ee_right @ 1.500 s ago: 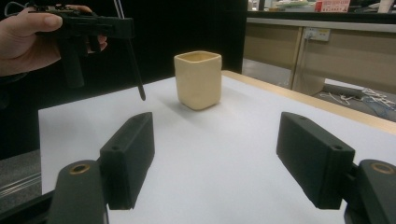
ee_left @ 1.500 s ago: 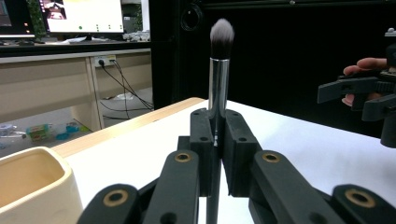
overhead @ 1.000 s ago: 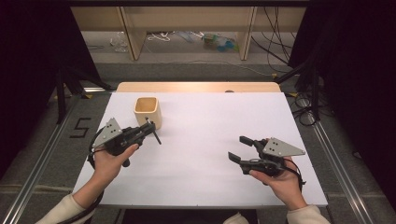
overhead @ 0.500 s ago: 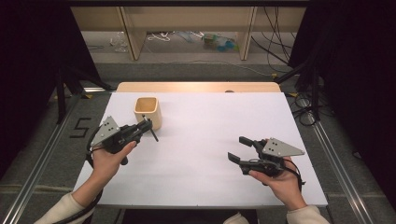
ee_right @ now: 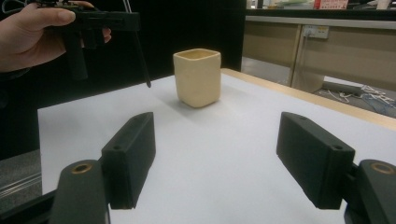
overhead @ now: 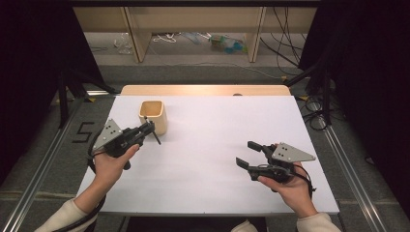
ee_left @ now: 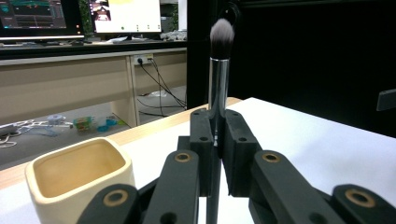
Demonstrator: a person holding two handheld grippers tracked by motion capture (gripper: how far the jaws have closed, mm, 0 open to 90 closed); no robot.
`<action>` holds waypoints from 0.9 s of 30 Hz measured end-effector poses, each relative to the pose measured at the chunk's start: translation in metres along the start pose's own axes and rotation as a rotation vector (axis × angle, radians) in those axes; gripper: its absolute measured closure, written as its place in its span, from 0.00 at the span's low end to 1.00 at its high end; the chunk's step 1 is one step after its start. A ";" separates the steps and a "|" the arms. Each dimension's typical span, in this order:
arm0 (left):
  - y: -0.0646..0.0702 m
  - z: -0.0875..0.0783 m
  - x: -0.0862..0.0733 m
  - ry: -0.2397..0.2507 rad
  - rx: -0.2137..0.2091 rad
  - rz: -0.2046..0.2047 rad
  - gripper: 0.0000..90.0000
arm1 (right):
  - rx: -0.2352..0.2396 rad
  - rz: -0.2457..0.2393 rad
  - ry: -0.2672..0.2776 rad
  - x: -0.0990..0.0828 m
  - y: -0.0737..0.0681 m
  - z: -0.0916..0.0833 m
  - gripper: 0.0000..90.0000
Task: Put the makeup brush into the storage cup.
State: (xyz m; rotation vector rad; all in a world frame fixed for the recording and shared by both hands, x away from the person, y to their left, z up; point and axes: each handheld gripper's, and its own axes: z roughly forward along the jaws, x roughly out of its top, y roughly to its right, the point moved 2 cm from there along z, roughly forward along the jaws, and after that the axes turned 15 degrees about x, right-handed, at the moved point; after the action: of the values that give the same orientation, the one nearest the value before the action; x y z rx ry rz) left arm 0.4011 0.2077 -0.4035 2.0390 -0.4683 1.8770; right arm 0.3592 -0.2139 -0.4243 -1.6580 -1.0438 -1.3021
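Here the left claw [overhead: 145,129] is clamped on a slim makeup brush with a black handle, silver ferrule and grey bristle tip [ee_left: 218,88], gripping it low on the ferrule so that the bristles stand up past the jaws in the left gripper view while the handle hangs below. That grip probably serves to lower the brush handle-first into the cream, square-mouthed ceramic cup [overhead: 153,116], which stands on the white worktop [overhead: 217,125] at about 10 o'clock from its middle. In the high view the brush hangs just beside the cup, at roughly 5 o'clock of its rim, above the surface and not yet over the opening.

The right claw [overhead: 250,154] waits well apart, at about 4 o'clock on the worktop, its two black jaws spread wide with nothing between them; it points toward the cup, apparently kept clear of the other hand's work.
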 end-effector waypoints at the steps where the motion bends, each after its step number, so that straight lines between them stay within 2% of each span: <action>1: 0.000 0.000 0.000 0.000 0.003 0.001 0.93 | 0.002 0.002 -0.004 0.000 0.000 0.000 0.33; 2: 0.000 0.000 0.000 -0.001 0.007 0.003 0.93 | 0.001 0.002 -0.004 0.000 0.000 0.000 0.33; 3: -0.001 0.000 0.000 0.000 0.011 0.002 0.93 | 0.003 0.038 -0.018 -0.001 -0.003 0.000 0.33; 8: -0.003 0.001 0.000 -0.006 0.030 0.005 0.93 | -0.001 0.031 -0.015 -0.001 -0.002 0.000 0.33; 9: -0.003 0.001 0.000 -0.007 0.032 0.006 0.93 | -0.005 0.006 -0.006 -0.001 0.000 0.000 0.33; 12: -0.004 0.002 0.000 -0.010 0.039 0.002 0.93 | -0.005 0.006 -0.007 -0.001 0.000 0.000 0.33; 14: -0.004 0.002 0.000 -0.011 0.046 0.004 0.93 | -0.001 0.033 -0.016 -0.001 -0.002 -0.001 0.33; 16: -0.005 0.002 0.000 -0.013 0.051 0.007 0.93 | -0.003 0.034 -0.012 -0.001 -0.002 0.000 0.33; 17: -0.005 0.002 0.000 -0.013 0.052 0.004 0.93 | -0.010 0.004 -0.004 -0.001 0.000 0.001 0.33; 19: -0.006 0.003 0.000 -0.010 0.061 0.011 0.93 | -0.002 0.034 -0.015 -0.001 -0.002 0.000 0.33; 23: -0.008 0.003 0.001 -0.008 0.069 0.011 0.93 | -0.006 0.030 -0.012 -0.001 -0.001 0.000 0.33; 24: -0.008 0.003 0.002 -0.007 0.074 0.013 0.93 | -0.010 0.005 -0.003 -0.001 0.000 0.001 0.33; 27: -0.009 0.003 0.002 -0.006 0.086 0.010 0.93 | -0.011 0.010 -0.006 -0.001 0.000 0.000 0.33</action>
State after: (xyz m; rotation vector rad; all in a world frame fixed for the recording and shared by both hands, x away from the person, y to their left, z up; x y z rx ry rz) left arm 0.4081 0.2144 -0.4019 2.1011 -0.4070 1.9285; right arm 0.3592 -0.2137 -0.4255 -1.6739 -1.0328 -1.2995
